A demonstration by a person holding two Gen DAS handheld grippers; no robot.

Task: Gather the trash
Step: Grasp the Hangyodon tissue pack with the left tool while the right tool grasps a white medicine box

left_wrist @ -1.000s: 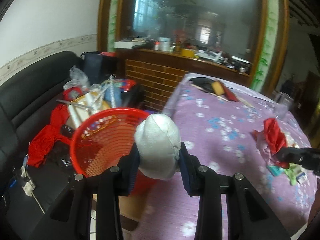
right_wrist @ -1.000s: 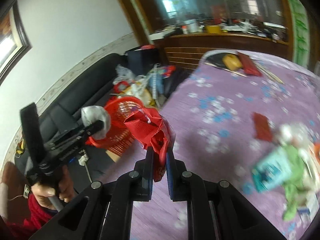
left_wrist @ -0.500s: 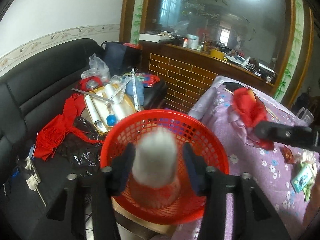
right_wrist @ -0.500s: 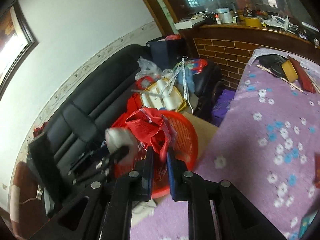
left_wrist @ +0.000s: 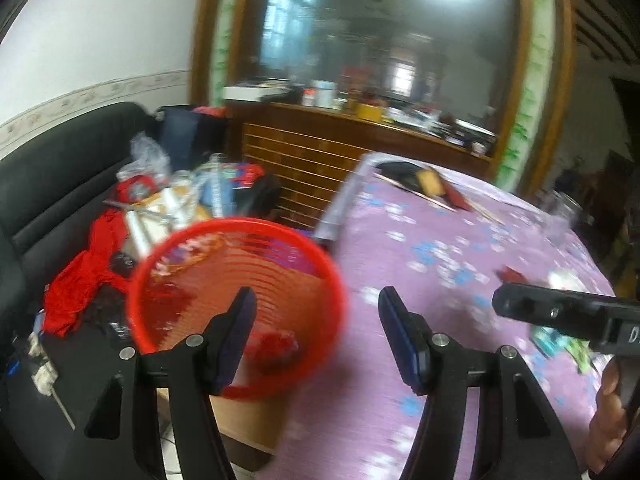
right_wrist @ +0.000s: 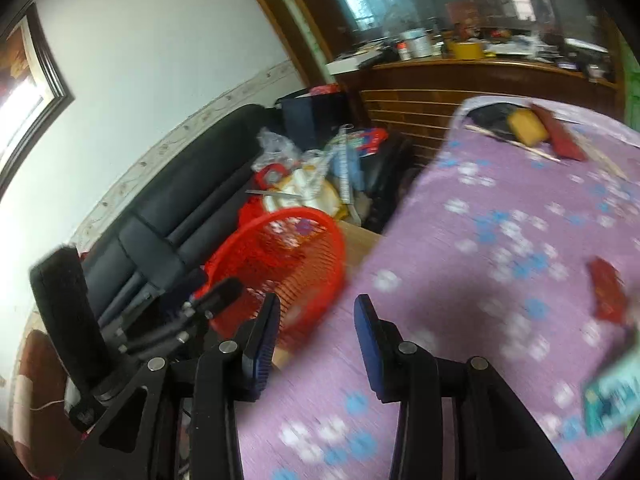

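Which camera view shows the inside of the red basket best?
The left wrist view. It looks down into the red basket, so the ribbed inner wall and a red crumpled piece at the bottom are visible, though blurred. The right wrist view shows the same basket more from the side, mostly its rim and mesh wall; its bottom is hidden.

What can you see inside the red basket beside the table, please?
In the red basket, a crumpled red wrapper lies at the bottom. The left hand-held gripper covers part of the bottom; motion blur hides anything else.
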